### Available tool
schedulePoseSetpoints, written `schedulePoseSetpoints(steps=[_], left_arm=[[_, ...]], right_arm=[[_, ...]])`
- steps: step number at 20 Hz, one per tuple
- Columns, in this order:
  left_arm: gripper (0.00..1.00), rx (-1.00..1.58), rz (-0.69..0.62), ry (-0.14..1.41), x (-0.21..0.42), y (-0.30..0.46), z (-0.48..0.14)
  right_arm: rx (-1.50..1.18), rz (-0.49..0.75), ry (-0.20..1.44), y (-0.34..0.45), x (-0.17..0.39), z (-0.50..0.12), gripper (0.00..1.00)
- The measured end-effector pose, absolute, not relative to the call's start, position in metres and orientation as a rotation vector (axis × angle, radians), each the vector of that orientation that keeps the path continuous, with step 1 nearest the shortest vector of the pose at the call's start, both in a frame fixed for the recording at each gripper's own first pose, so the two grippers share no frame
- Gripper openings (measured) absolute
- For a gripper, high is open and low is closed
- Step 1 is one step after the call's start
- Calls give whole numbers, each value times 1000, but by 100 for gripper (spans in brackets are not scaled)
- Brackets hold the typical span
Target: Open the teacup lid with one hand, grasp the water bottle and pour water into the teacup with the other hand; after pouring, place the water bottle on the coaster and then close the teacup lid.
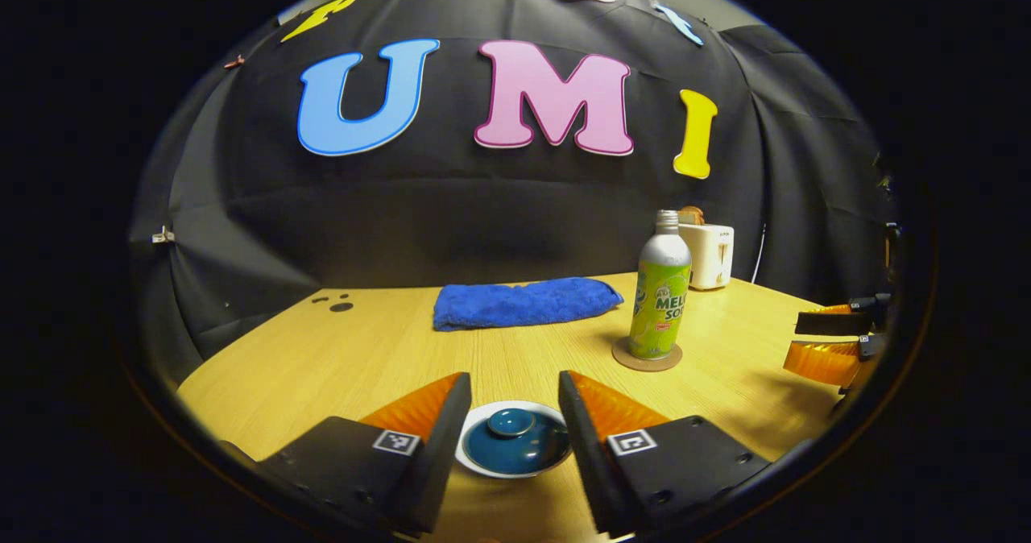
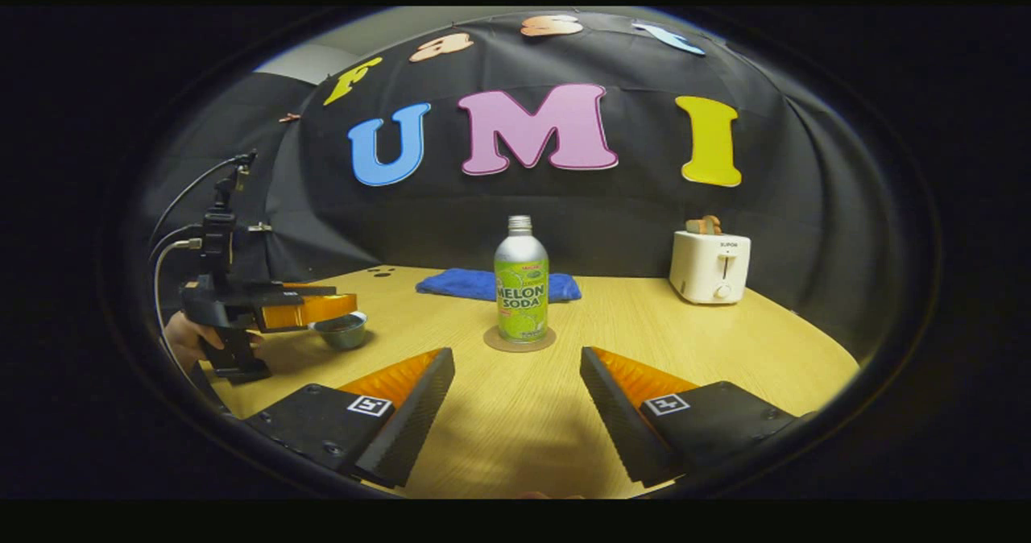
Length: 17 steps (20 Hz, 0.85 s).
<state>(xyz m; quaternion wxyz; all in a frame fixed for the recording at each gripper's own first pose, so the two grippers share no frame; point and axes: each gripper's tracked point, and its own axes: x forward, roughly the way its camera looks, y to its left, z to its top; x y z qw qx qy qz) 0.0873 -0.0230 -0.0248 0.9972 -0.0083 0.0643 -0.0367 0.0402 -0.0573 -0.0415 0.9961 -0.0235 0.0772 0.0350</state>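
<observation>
A teacup [image 1: 514, 440] with a white rim and a blue knobbed lid on it stands on the table, right between the fingers of my open left gripper [image 1: 514, 378], which touch nothing. In the right gripper view the same teacup [image 2: 341, 329] sits at the left, below the left gripper [image 2: 346, 300]. A green and silver water bottle [image 2: 521, 281] stands upright on a round cork coaster [image 2: 519, 339]. My right gripper [image 2: 515, 366] is open and empty, a short way in front of the bottle. From the left gripper view, the bottle [image 1: 660, 293] and coaster [image 1: 647, 356] are at centre right, the right gripper [image 1: 793, 341] at the far right.
A folded blue towel [image 1: 523, 301] lies at the back of the wooden table [image 1: 338, 366]. A white toaster [image 2: 710, 267] stands at the back right. A person's hand [image 2: 189, 337] holds the left gripper's handle, with cables rising above it.
</observation>
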Motion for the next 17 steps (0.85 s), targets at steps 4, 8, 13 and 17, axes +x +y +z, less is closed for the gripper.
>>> schedulePoseSetpoints(steps=[4,8,13,17], left_arm=[[87,-6,-59,85,72,-22,-10],[92,-31,-47,32,55,-22,11],[92,-38,-19,-48,23,-18,44],[91,-54,-21,-110,-12,-20,64]], right_arm=[[-57,57,138,-53,41,-31,97],[-18,39,102,-46,42,-13,97],[-30,-13,55,-51,33,12,98],[28,-13,12,-37,10,31,98]])
